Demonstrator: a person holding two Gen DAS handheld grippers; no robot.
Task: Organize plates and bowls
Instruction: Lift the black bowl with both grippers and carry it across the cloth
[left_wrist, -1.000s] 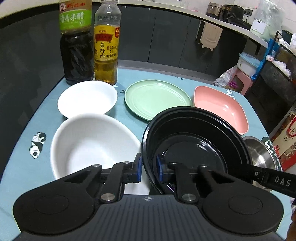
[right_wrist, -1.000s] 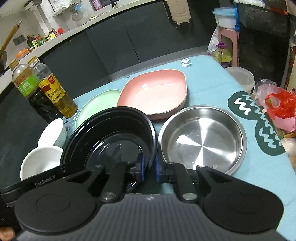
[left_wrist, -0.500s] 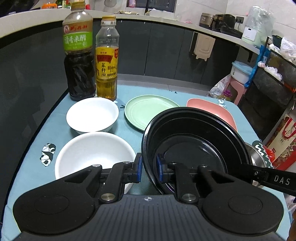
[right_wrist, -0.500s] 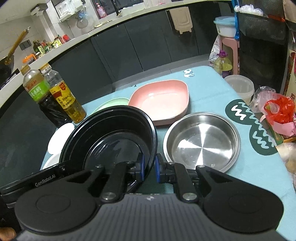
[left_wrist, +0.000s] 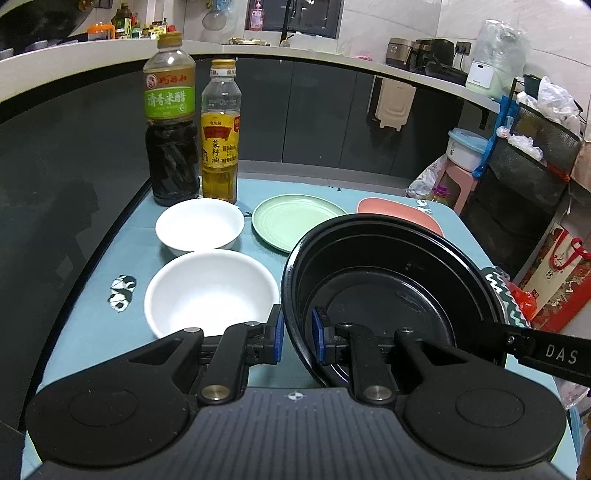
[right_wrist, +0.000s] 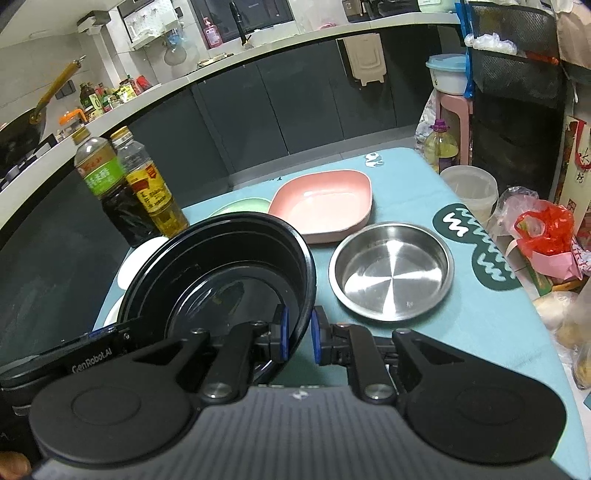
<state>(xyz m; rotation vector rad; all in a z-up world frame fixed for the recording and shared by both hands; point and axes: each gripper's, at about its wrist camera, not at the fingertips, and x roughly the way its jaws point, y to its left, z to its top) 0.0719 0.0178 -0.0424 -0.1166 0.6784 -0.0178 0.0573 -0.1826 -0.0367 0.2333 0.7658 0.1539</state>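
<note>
Tongs of both hands pinch opposite rims of the black bowl (left_wrist: 388, 280), held above the table (right_wrist: 461, 325): left tongs (left_wrist: 297, 338), right tongs (right_wrist: 298, 334); steel dish (right_wrist: 391, 271) lies just right of it, white bowls (left_wrist: 210, 291) left.

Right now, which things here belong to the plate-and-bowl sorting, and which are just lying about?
Job: black bowl, held by both tongs, left and right; two white bowls; green plate; pink dish; steel pan.

Lying about: vinegar bottle; oil bottle; red bag.
</note>
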